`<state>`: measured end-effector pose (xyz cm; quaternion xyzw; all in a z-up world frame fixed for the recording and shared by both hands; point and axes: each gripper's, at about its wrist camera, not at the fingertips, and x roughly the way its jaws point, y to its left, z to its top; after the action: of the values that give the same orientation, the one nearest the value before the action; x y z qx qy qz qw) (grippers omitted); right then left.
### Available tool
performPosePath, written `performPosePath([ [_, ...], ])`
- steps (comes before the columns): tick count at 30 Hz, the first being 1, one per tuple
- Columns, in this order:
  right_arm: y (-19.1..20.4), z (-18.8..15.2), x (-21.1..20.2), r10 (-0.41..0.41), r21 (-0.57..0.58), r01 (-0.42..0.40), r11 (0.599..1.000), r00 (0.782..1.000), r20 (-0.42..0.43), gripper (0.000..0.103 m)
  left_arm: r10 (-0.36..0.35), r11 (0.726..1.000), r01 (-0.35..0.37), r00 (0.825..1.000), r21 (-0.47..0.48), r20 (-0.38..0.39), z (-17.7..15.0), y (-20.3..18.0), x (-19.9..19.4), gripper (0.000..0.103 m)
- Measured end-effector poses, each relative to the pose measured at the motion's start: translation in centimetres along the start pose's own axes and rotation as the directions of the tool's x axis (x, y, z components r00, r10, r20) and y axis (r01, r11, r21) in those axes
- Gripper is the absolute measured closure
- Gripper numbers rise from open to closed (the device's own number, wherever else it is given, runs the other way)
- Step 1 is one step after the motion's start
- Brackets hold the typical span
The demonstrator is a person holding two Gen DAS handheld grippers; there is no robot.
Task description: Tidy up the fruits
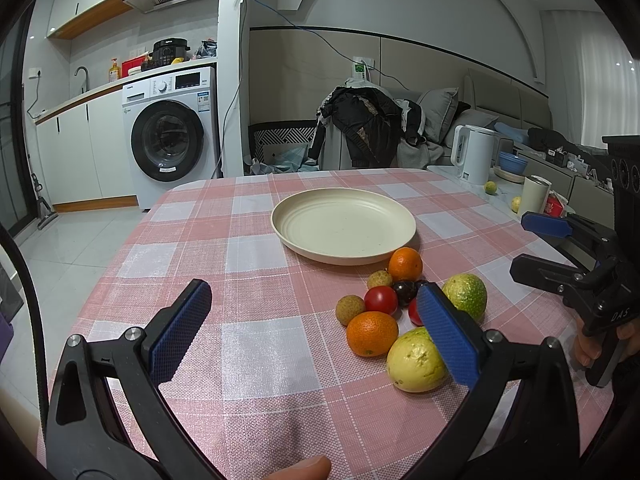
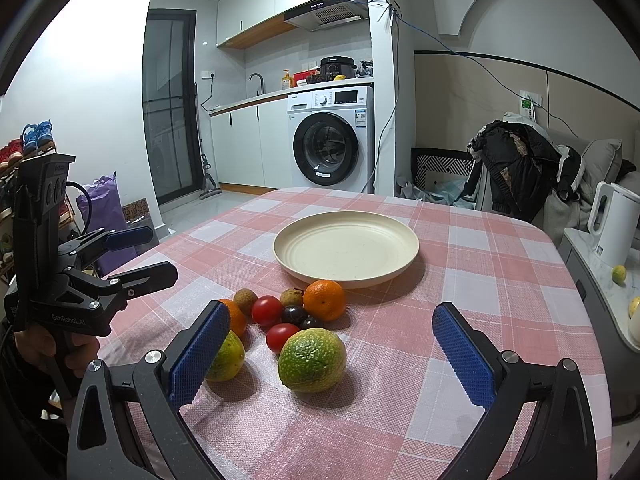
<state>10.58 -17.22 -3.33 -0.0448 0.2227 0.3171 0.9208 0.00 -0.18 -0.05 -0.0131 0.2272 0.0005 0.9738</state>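
A pink checked cloth covers the tabletop (image 1: 256, 248); behind the plate (image 1: 343, 224) stands a washing machine (image 1: 170, 136). The fruits (image 2: 296, 320) cluster just before the plate. Left tool (image 1: 316, 320) and right tool (image 2: 332, 336) gape wide, holding nothing. Only the right view shows a shoe rack (image 2: 24, 148).

- Tablecloth (image 2: 460, 248): woven cloth, matt, coarse weave.
- Plate (image 2: 346, 276): matt cream, ridged rings.
- Tomato (image 2: 267, 310) at the plate's 7 o'clock: glossy, smooth.
- Green fruit (image 2: 312, 360): dull, pebbled skin.
- Gripper pads (image 2: 464, 356): blue, knobbly.
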Motion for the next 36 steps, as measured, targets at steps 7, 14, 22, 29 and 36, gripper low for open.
performPosePath([
  [7, 0.0, 0.0, 0.0, 0.001, 0.000, -0.001, 1.000, 1.000, 0.000, 0.000, 0.000, 1.000, 0.000, 1.000, 0.002, 0.001, 0.0, 0.0, 0.0, 0.001],
  [14, 0.4, 0.3, 0.0, 0.000, -0.009, 0.000, 1.000, 1.000, -0.005, 0.000, 0.001, 1.000, -0.001, 1.000, 0.001, 0.001, 0.0, 0.0, 0.0, 0.001],
  [22, 0.3, 0.3, 0.6, -0.006, 0.007, 0.006, 1.000, 1.000, -0.022, 0.000, 0.004, 1.000, -0.004, 1.000, 0.003, 0.002, 0.0, 0.0, 0.0, 0.001],
  [29, -0.3, 0.3, 1.5, -0.016, 0.016, 0.017, 1.000, 0.998, -0.067, 0.000, -0.009, 1.000, 0.009, 1.000, 0.008, -0.019, 0.3, 0.5, 0.4, 0.001],
  [36, -1.2, 0.0, 2.7, 0.002, 0.068, 0.009, 0.998, 0.987, -0.162, 0.000, -0.054, 0.998, 0.056, 0.997, 0.041, -0.064, 0.3, 0.2, 0.9, 0.001],
])
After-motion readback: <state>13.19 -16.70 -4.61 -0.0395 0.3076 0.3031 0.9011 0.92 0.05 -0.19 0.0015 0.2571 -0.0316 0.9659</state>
